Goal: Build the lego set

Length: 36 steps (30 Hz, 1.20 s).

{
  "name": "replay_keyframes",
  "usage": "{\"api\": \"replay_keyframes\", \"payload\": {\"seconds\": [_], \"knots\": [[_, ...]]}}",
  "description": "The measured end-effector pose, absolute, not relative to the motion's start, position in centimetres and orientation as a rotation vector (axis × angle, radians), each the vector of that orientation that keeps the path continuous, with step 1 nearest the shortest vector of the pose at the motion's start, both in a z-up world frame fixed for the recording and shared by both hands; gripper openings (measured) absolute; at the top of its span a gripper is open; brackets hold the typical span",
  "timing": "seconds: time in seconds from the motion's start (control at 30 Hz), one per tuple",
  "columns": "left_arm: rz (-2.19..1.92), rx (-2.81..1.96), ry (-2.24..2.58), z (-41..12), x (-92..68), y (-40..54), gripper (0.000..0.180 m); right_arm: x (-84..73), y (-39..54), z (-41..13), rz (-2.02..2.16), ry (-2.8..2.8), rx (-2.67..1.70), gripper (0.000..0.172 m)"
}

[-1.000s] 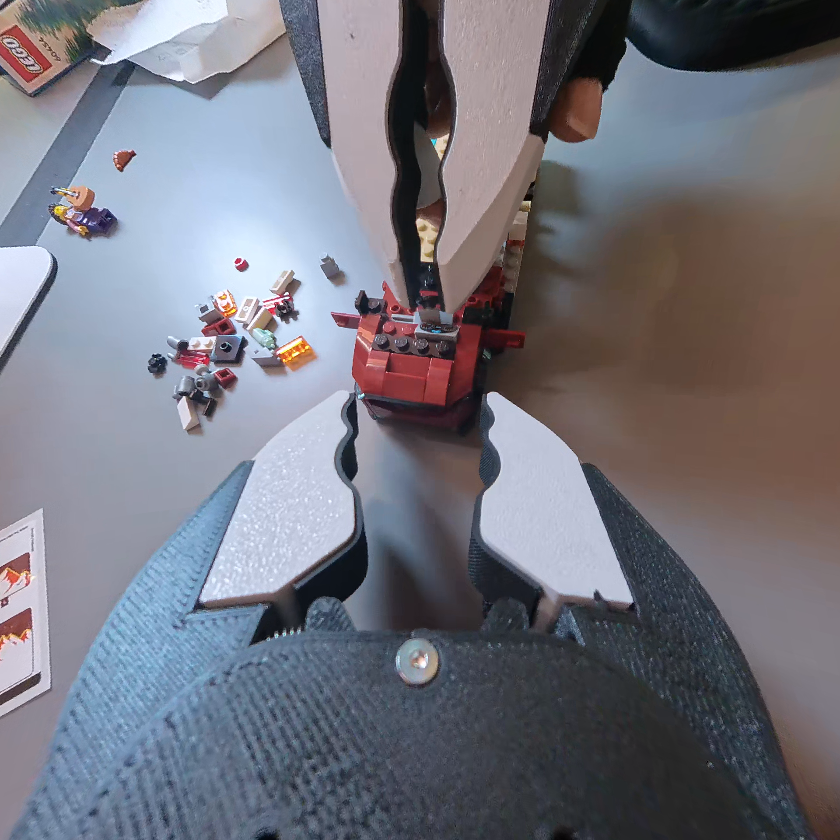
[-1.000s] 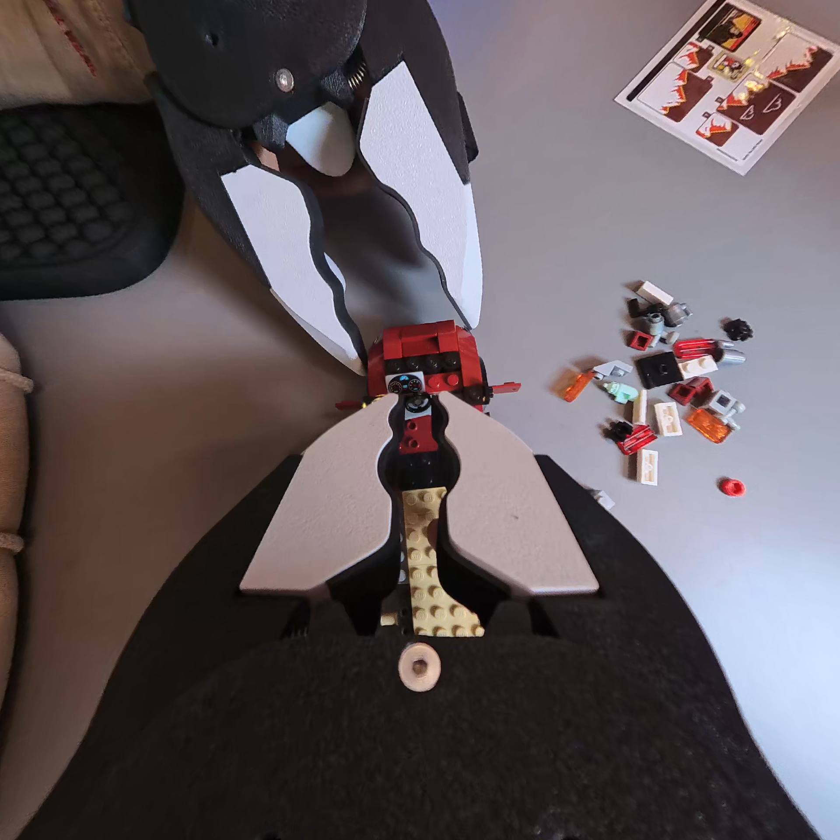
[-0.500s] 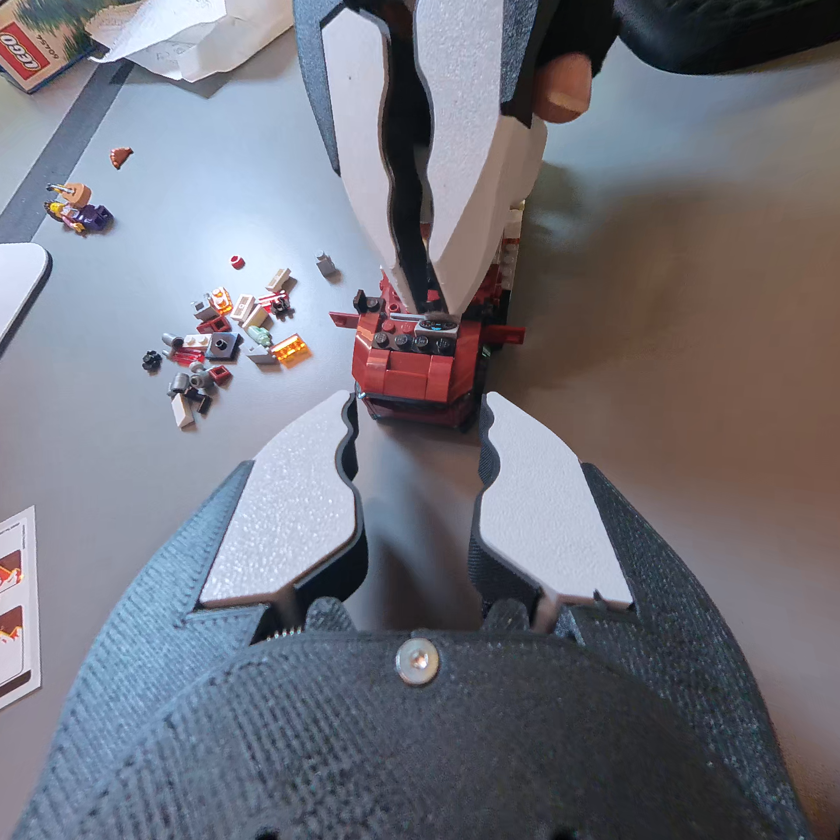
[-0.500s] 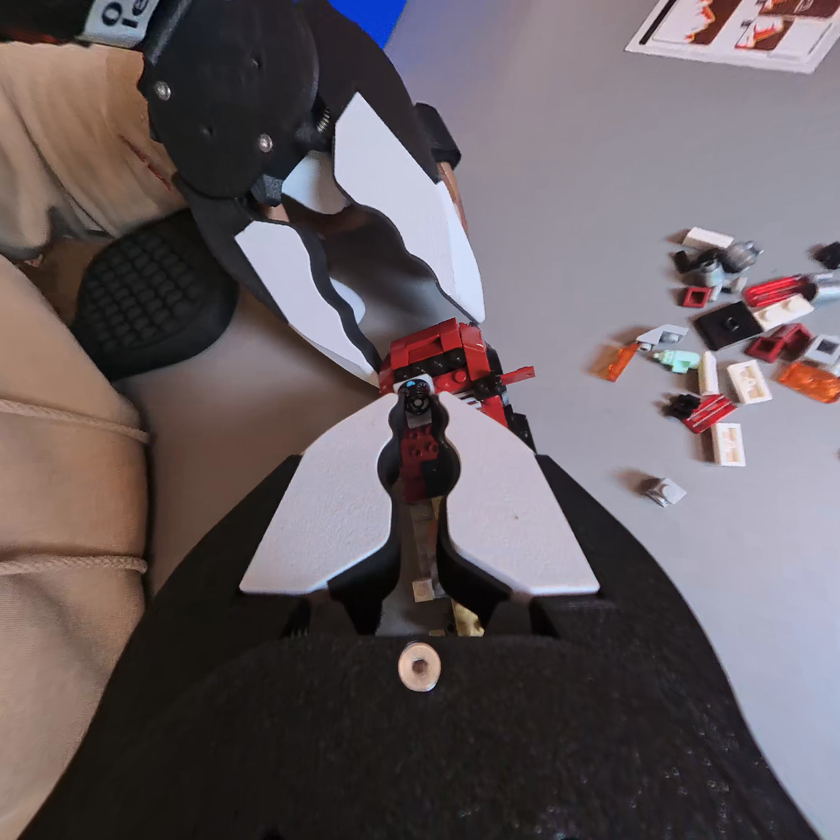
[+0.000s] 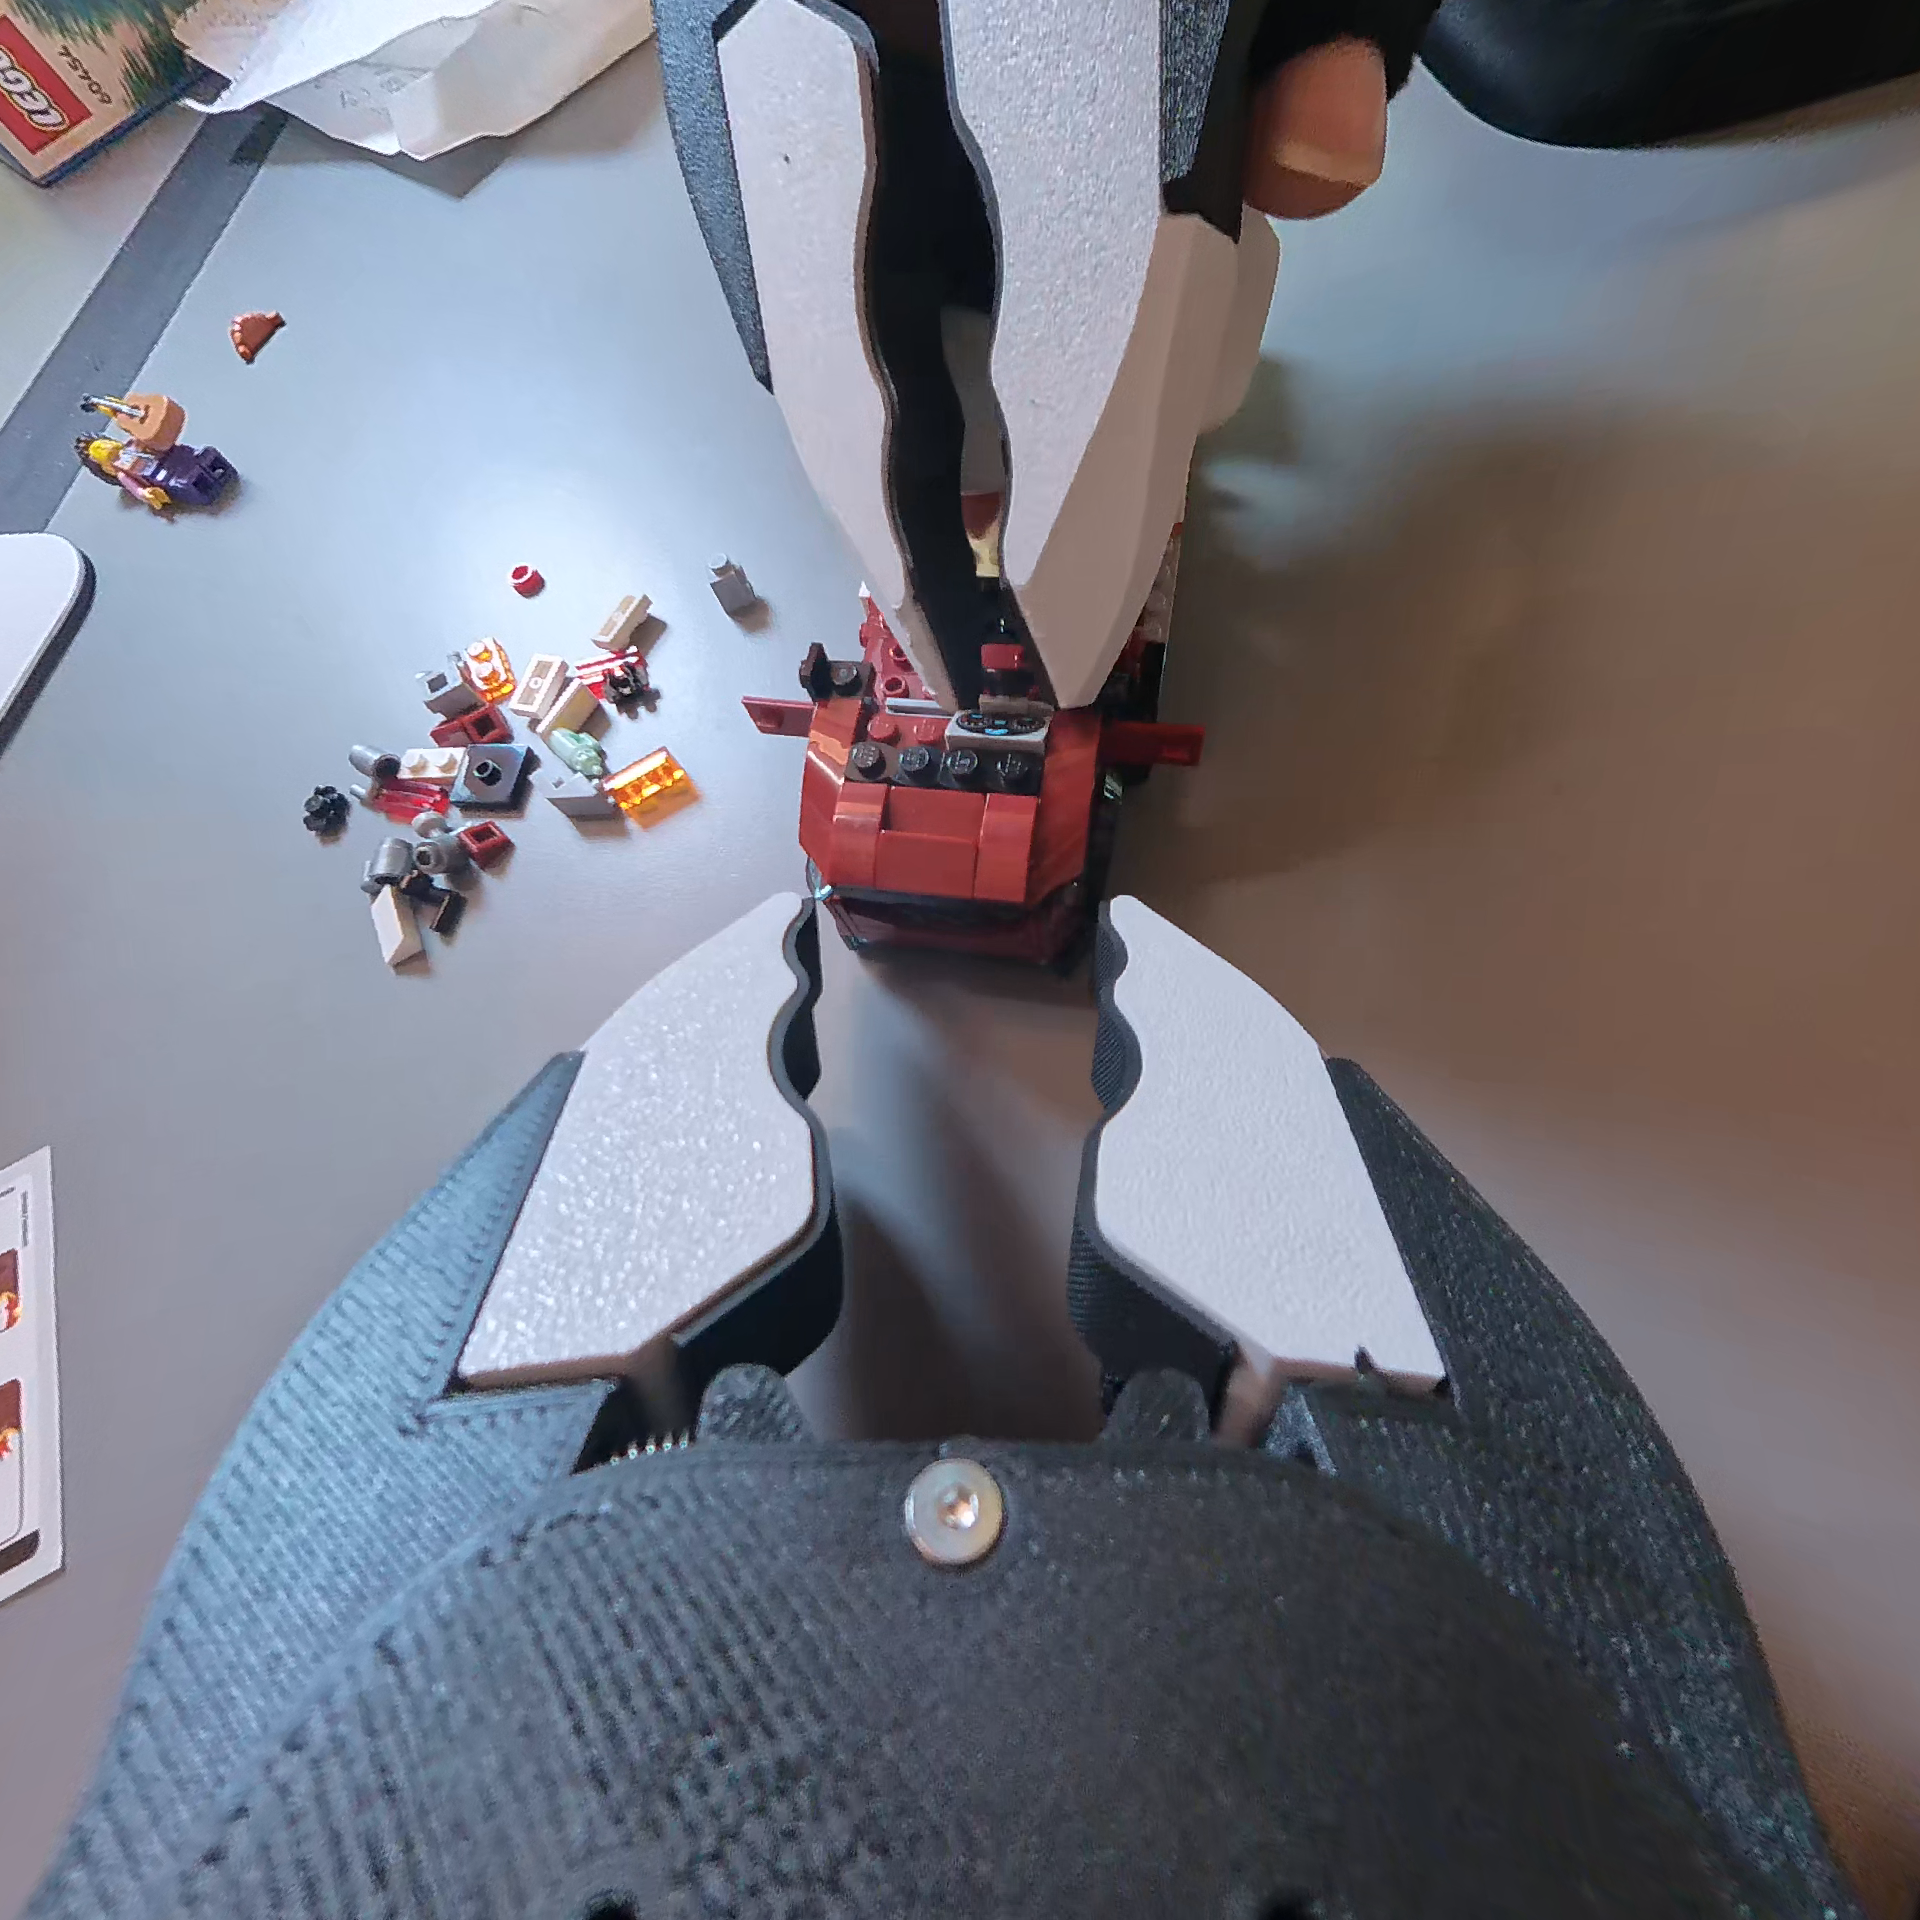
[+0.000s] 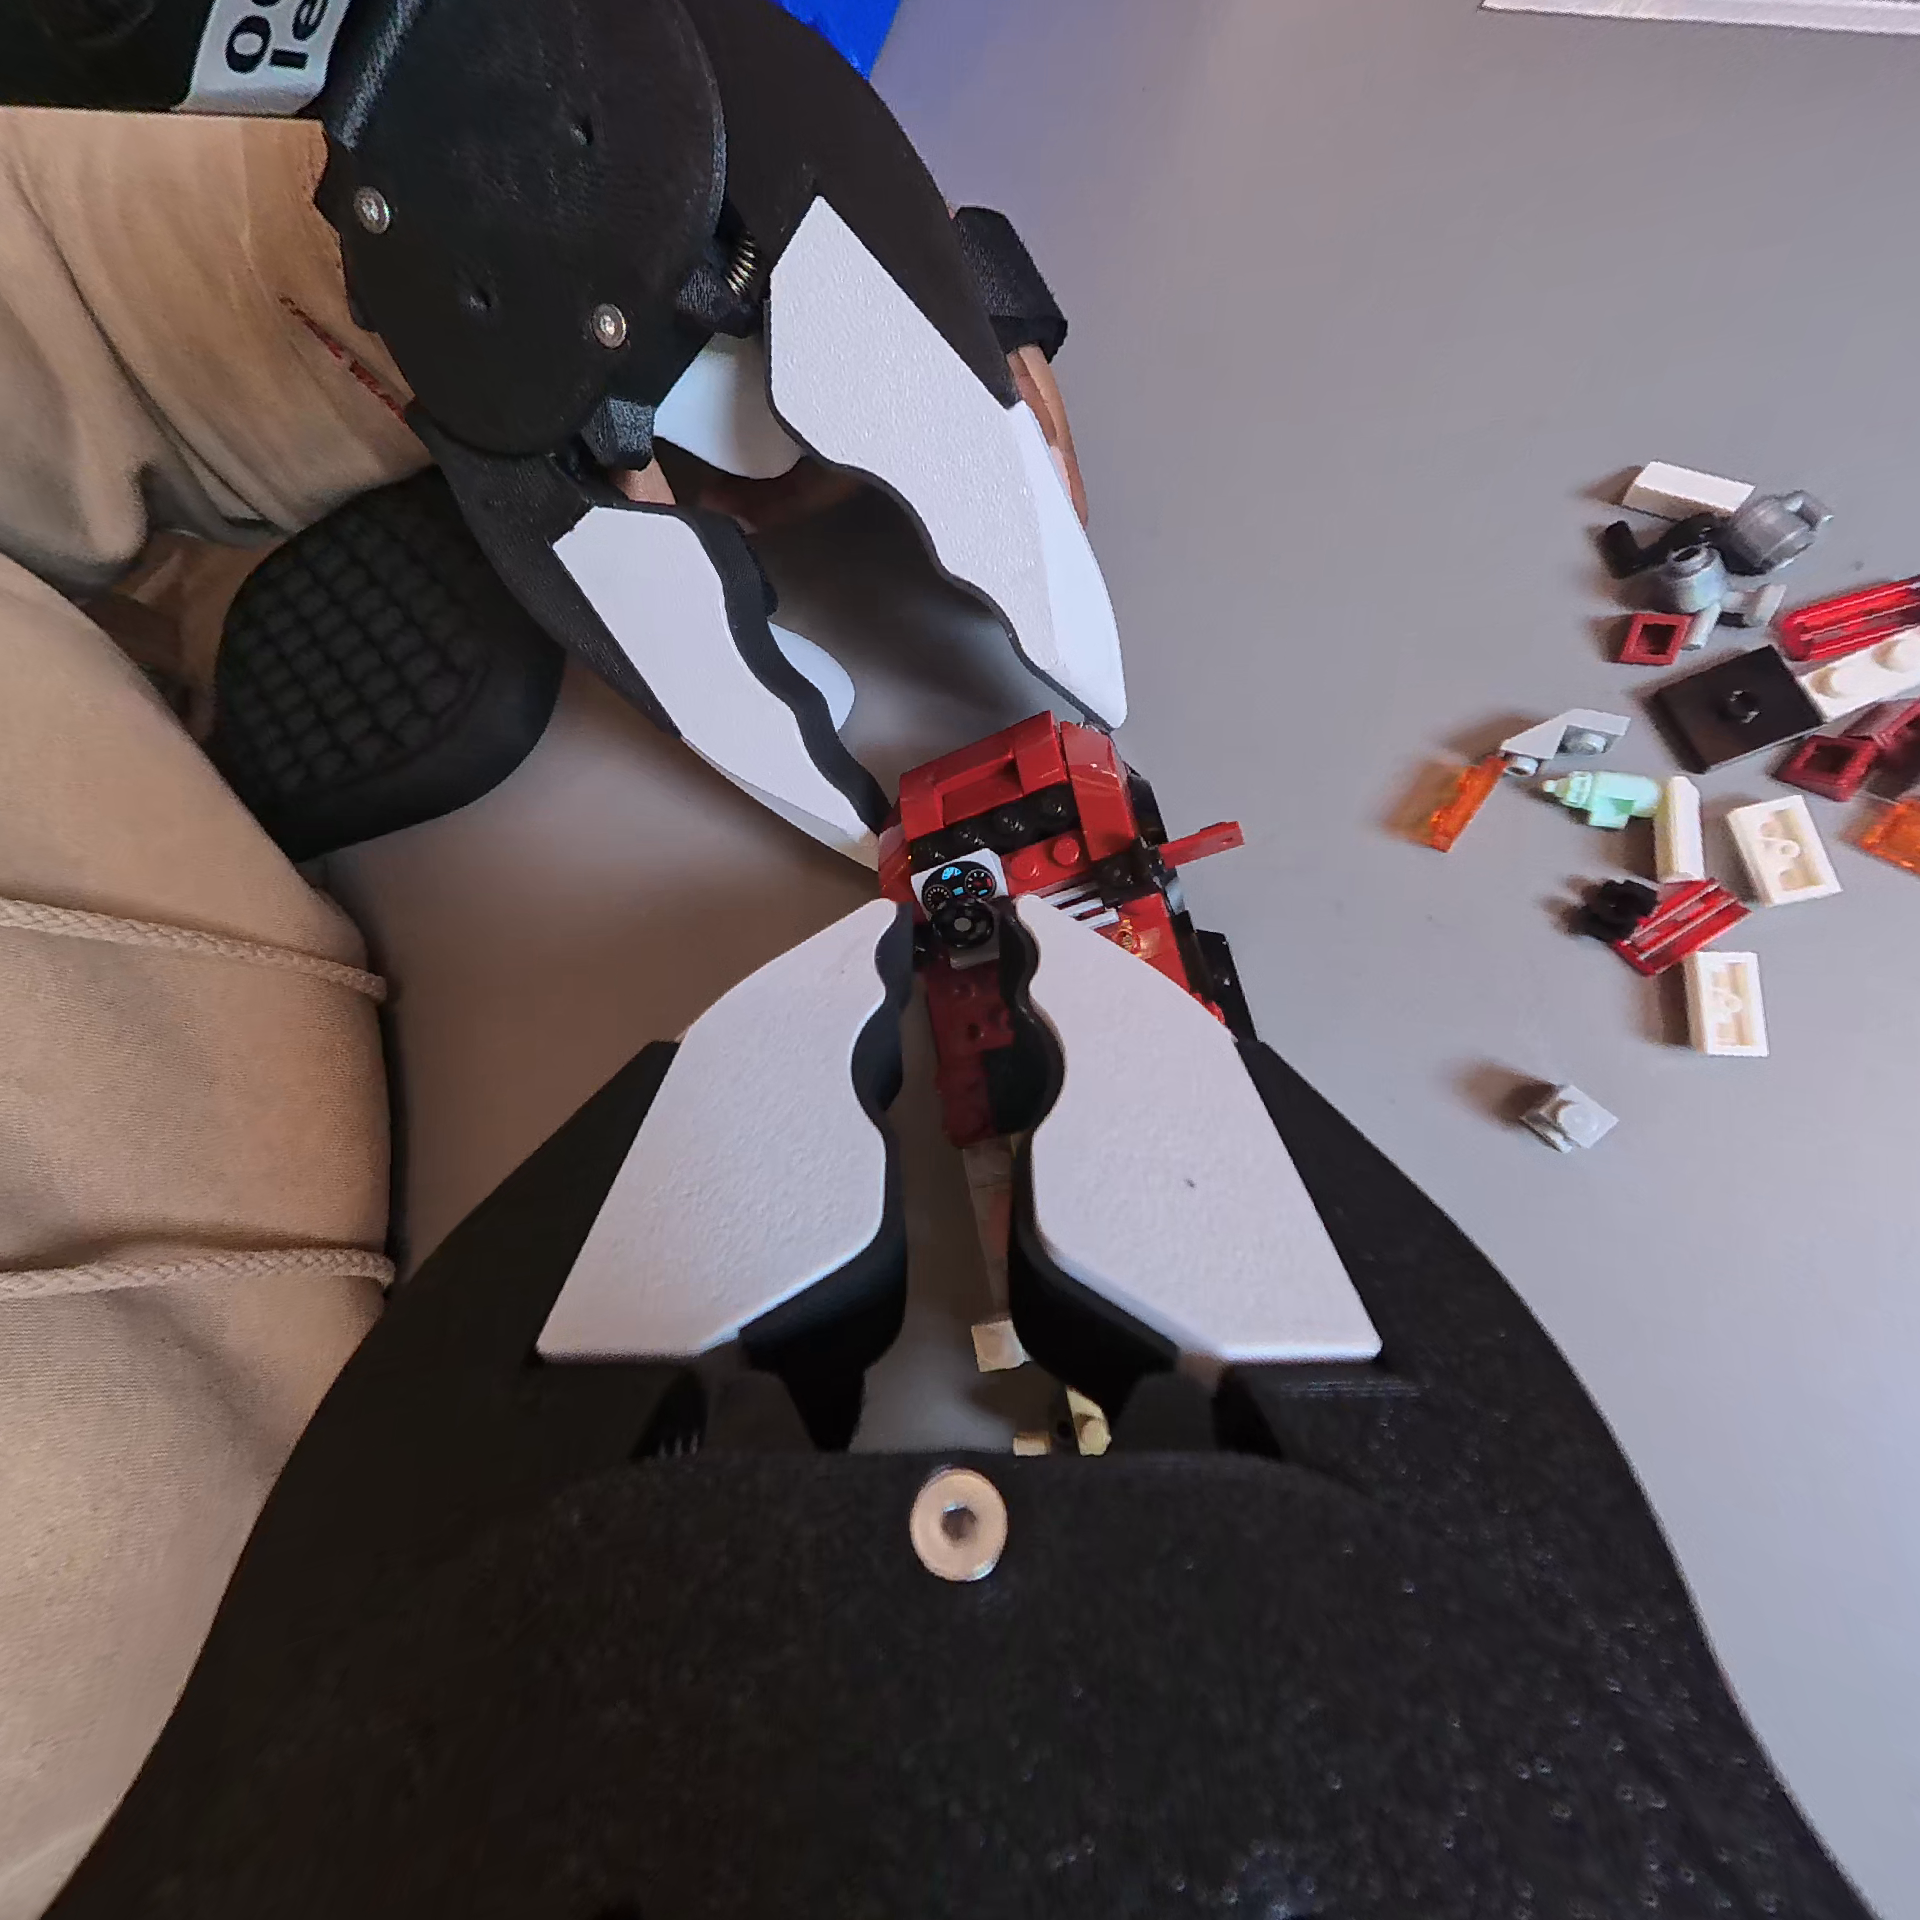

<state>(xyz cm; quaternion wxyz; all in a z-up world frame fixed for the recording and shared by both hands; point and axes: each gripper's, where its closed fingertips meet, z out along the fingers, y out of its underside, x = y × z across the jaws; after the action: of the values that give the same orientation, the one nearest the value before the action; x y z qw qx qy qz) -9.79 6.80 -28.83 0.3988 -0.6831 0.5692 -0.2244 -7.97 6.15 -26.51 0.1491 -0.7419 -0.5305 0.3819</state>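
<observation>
A dark red brick car (image 5: 935,831) sits on the grey table (image 5: 1455,935). My left gripper (image 5: 954,914) is shut on the car's nose, one fingertip (image 5: 795,920) at each front corner. The right wrist view shows those tips pressed on both sides of the car (image 6: 1091,790). My right gripper (image 6: 961,914) hovers over the cockpit from the other end. Its fingertips stand a little apart around a small black steering wheel on a grey piece (image 6: 964,925), which rests on the car behind the printed dial tile, with slack on the left side. In the left wrist view the right gripper (image 5: 1003,691) comes down from the top.
A heap of loose small bricks (image 5: 499,758) lies left of the car; it also shows in the right wrist view (image 6: 1714,810). A minifigure (image 5: 156,468), a box (image 5: 62,104), crumpled paper (image 5: 416,62) and a sticker sheet (image 5: 21,1403) lie farther left. A person's beige clothing (image 6: 156,1039) fills the near side. The grippers are tip to tip, or close to it.
My right gripper's fingers have spread apart off the steering wheel piece they pinched before, leaving it on the car. My left gripper has kept its hold on the car's nose.
</observation>
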Motion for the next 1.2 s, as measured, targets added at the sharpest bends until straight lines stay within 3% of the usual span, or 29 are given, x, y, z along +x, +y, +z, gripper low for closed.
{"api": "replay_keyframes", "payload": {"seconds": [0.2,0.57,1.2], "knots": [[-0.585,-1.738,1.429,-28.8,-9.7,6.7,0.052,-7.6,6.2,-25.7,1.127,-1.578,-2.063,0.022],[-0.634,-1.764,1.405,-28.6,-9.2,7.0,0.056,-7.4,6.8,-26.6,0.838,-1.86,-1.804,0.003],[-0.627,-1.762,1.393,-28.6,-9.0,7.0,0.055,-7.5,6.4,-26.4,0.814,-1.985,-1.741,0.008]]}}
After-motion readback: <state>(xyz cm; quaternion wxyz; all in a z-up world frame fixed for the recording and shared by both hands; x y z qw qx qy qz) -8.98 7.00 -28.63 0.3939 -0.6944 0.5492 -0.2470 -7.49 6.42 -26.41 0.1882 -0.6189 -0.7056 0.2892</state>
